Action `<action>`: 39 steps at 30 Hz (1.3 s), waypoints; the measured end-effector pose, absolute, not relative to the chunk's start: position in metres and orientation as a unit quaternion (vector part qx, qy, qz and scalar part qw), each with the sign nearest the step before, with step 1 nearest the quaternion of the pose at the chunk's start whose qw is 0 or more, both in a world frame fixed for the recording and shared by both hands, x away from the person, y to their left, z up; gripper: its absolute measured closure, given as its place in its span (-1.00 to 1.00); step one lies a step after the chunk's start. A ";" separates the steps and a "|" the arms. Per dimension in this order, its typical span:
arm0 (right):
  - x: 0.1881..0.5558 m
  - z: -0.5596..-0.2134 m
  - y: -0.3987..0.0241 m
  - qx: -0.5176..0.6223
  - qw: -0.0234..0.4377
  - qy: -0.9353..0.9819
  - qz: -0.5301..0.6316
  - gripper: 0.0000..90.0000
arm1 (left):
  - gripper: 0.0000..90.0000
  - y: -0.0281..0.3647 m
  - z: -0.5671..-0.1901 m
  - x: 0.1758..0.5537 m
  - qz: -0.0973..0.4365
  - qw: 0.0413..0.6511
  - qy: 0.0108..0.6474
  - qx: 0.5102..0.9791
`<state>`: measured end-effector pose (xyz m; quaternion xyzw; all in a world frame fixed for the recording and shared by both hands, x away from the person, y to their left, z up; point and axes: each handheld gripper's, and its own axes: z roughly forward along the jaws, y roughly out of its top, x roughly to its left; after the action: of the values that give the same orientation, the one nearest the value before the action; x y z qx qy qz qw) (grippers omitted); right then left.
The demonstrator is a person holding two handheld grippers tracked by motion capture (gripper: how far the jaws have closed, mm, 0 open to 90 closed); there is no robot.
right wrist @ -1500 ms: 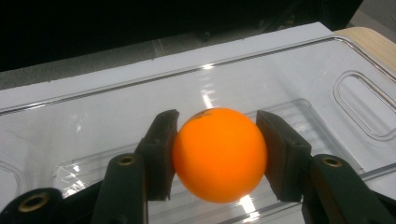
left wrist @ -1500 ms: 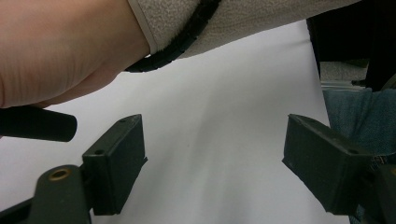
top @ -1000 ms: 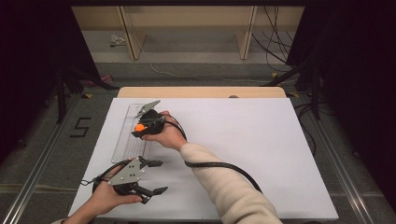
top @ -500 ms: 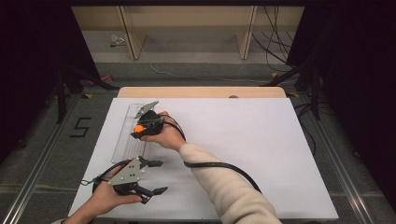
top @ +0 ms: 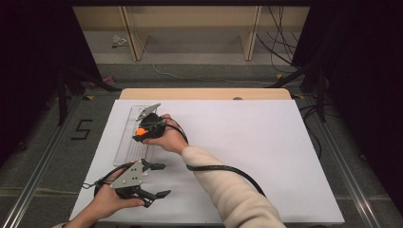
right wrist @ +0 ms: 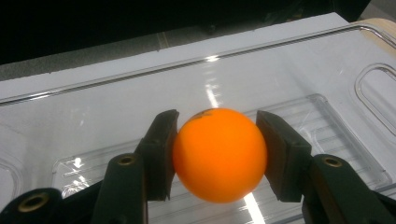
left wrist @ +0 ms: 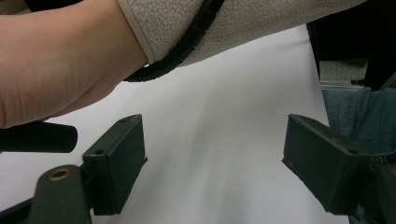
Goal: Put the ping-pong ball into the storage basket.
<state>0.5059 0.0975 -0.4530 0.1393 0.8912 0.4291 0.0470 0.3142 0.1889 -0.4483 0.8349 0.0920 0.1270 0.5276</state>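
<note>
The right tongs (right wrist: 219,156) grip an orange ball (right wrist: 219,154) over the clear tray (right wrist: 299,70), apparently for placing; next comes lowering and release, while the left tongs (left wrist: 212,163) wait open

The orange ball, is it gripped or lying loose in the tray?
Gripped: the right claw pinches the orange ball between both jaws, above the clear tray.

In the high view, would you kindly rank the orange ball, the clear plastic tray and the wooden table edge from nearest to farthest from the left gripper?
Measured from the left gripper, at the table's near left:
1. Clear plastic tray: its near end lies just beyond the gripper.
2. Orange ball: farther up, over the tray, held by the right gripper.
3. Wooden table edge: along the far side.
</note>
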 end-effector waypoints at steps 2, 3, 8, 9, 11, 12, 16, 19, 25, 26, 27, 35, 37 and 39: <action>0.506 -0.454 0.098 0.140 0.047 0.891 0.429 0.14 | -0.55 0.189 -0.448 0.314 0.127 0.528 0.092 0.835; 0.505 -0.454 0.098 0.139 0.047 0.892 0.428 0.13 | -0.55 0.189 -0.448 0.314 0.127 0.528 0.092 0.835; 0.505 -0.455 0.099 0.138 0.047 0.892 0.427 0.13 | -0.55 0.189 -0.448 0.314 0.127 0.528 0.092 0.835; 0.505 -0.455 0.099 0.137 0.047 0.893 0.426 0.13 | -0.55 0.189 -0.448 0.314 0.127 0.528 0.092 0.835; 0.505 -0.456 0.100 0.138 0.047 0.893 0.427 0.13 | -0.55 0.189 -0.448 0.314 0.127 0.528 0.092 0.835; 0.505 -0.456 0.100 0.137 0.047 0.893 0.426 0.13 | -0.55 0.189 -0.448 0.314 0.127 0.528 0.092 0.835; 0.505 -0.456 0.100 0.138 0.047 0.893 0.426 0.13 | -0.55 0.189 -0.448 0.314 0.127 0.528 0.092 0.835; 0.505 -0.456 0.100 0.138 0.047 0.893 0.426 0.13 | -0.55 0.189 -0.448 0.314 0.127 0.528 0.092 0.835; 0.505 -0.456 0.100 0.138 0.046 0.893 0.426 0.13 | -0.55 0.189 -0.448 0.314 0.127 0.528 0.092 0.835; 0.505 -0.456 0.100 0.138 0.046 0.893 0.426 0.13 | -0.55 0.189 -0.448 0.314 0.127 0.528 0.092 0.835; 0.505 -0.456 0.100 0.138 0.046 0.893 0.426 0.13 | -0.55 0.189 -0.448 0.314 0.127 0.528 0.092 0.835; 0.505 -0.455 0.101 0.138 0.050 0.891 0.429 0.06 | -0.55 0.189 -0.448 0.314 0.126 0.528 0.092 0.835; 0.505 -0.454 0.101 0.138 0.050 0.890 0.431 0.00 | -0.55 0.189 -0.448 0.314 0.126 0.528 0.092 0.834; 0.504 -0.453 0.101 0.135 0.048 0.889 0.434 -0.08 | -0.55 0.189 -0.448 0.314 0.126 0.528 0.092 0.835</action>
<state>0.5043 0.1009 -0.4529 0.1352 0.8894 0.4341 0.0481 0.3142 0.1887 -0.4482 0.8346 0.0921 0.1263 0.5282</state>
